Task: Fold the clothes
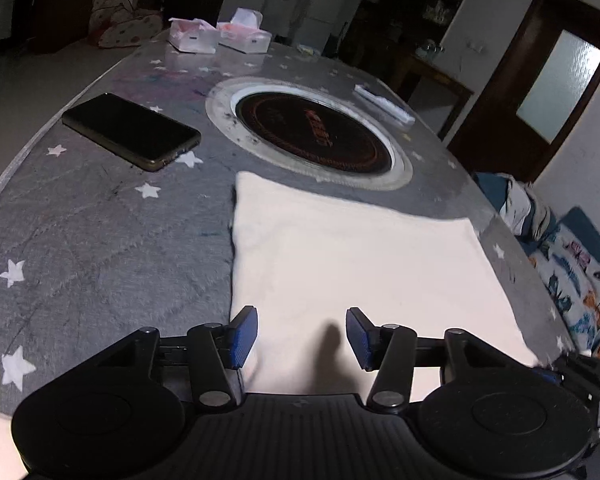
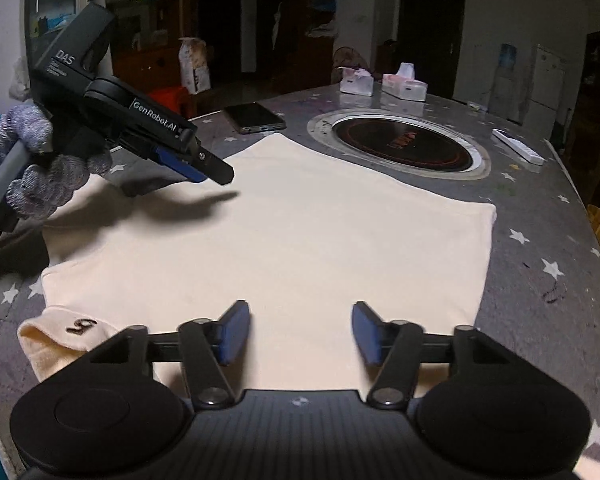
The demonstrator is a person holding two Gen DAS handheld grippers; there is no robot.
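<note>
A cream garment (image 2: 292, 240) lies flat and folded on the grey star-patterned table cover (image 2: 540, 240). One sleeve with a dark mark (image 2: 60, 336) sticks out at its near left corner. My right gripper (image 2: 300, 334) hovers open over the garment's near edge, nothing between its blue pads. My left gripper (image 1: 302, 338) is open above the garment (image 1: 360, 272) near its left edge. In the right wrist view the left gripper (image 2: 204, 168) hangs above the cloth's far left part, held by a gloved hand (image 2: 40, 164), casting a shadow on it.
A black phone (image 1: 132, 130) lies left of a round inset cooktop (image 1: 314, 134) in the table's middle. Two tissue packs (image 1: 220, 36) stand at the far edge, and a white remote (image 1: 384, 104) lies to the right. A patterned sofa (image 1: 580, 284) sits past the table's right edge.
</note>
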